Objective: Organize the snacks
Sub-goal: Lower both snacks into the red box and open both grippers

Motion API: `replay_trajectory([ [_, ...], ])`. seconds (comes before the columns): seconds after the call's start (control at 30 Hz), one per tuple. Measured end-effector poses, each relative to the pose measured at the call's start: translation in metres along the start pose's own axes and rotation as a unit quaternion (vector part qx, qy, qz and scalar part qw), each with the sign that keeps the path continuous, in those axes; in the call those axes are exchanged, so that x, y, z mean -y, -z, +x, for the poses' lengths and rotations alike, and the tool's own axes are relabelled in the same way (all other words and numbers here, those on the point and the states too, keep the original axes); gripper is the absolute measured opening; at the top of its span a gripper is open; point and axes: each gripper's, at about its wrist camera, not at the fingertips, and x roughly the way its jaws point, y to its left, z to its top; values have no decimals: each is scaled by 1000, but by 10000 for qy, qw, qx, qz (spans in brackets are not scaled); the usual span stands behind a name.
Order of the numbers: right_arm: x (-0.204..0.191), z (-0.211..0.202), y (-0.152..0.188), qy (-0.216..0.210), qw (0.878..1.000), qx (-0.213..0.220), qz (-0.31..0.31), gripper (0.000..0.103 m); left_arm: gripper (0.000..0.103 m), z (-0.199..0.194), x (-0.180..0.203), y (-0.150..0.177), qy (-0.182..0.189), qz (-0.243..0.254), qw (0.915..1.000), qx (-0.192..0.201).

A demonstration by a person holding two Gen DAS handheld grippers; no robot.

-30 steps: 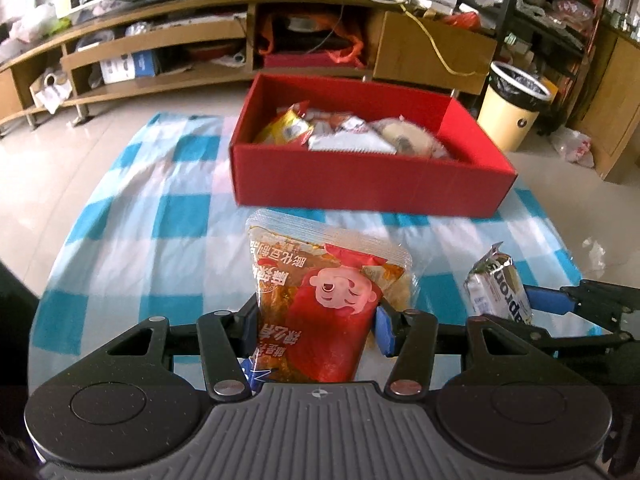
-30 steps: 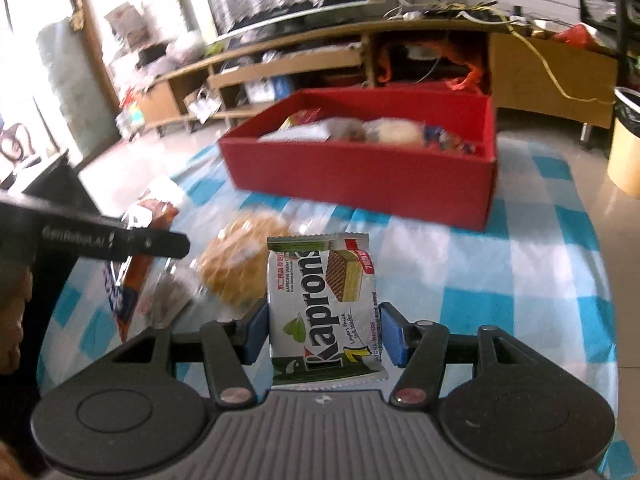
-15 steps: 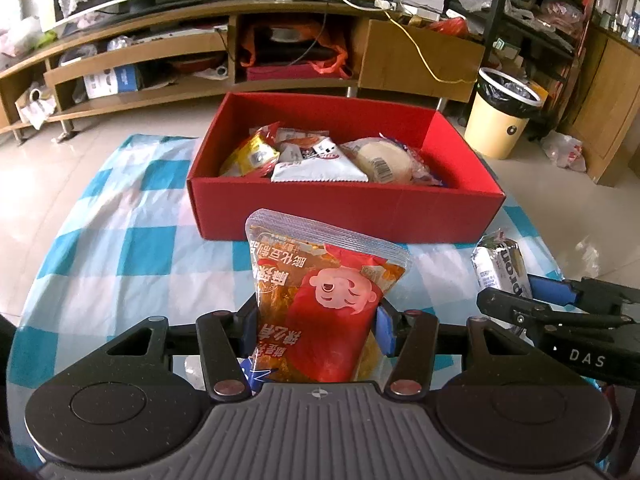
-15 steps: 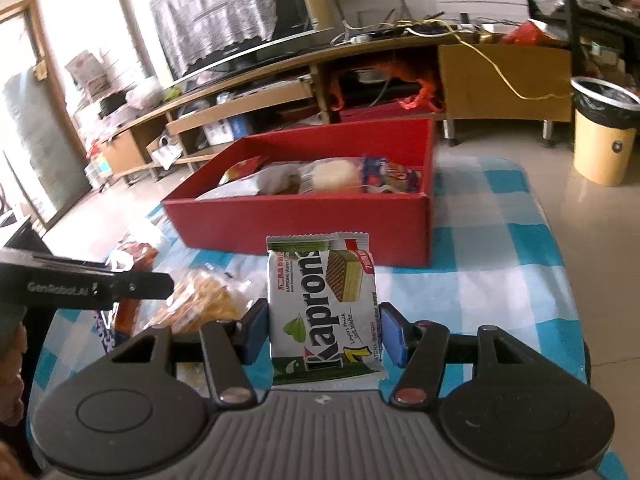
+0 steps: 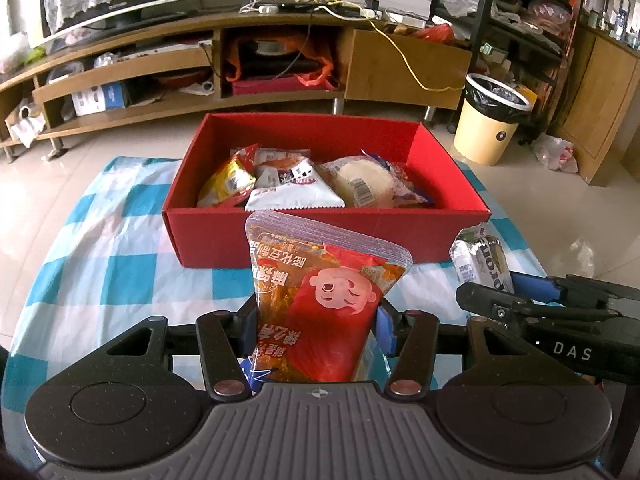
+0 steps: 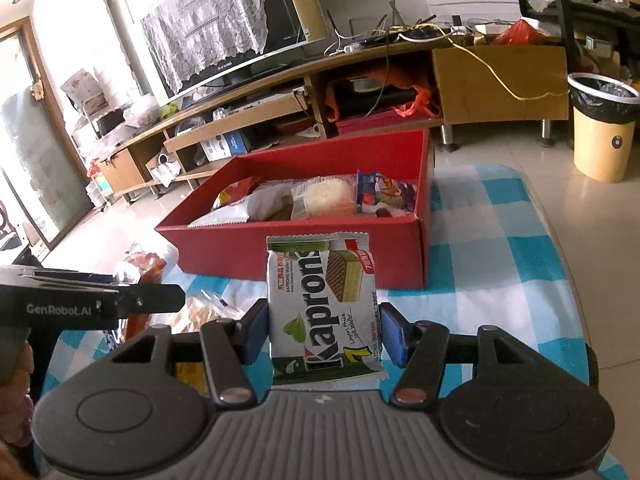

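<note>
Your left gripper (image 5: 316,320) clamps an orange-red snack pouch (image 5: 320,304) upright | your right gripper (image 6: 324,330) clamps a Kaprons wafer pack (image 6: 324,308) upright | blue-checked cloth (image 5: 120,248) beneath | red box (image 5: 320,236) of snacks at 12 o'clock, beyond both packs | yellow bin (image 5: 486,136) at 2 o'clock, farther back.
</note>
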Motion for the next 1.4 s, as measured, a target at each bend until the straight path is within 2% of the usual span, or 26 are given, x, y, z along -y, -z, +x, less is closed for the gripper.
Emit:
replay_trajectory([
  [0.33, 0, 7, -21, -129, 9994, 309, 33, 54, 62, 3, -4, -20, -60, -59, 9997, 230],
  [0.93, -1, 45, -73, -359, 9970, 687, -78, 54, 62, 40, -1, -77, -301, -33, 9983, 495],
  [1.4, 7, 86, -96, -213, 9980, 548, -218, 54, 62, 79, -2, -108, -554, 22, 9974, 453],
])
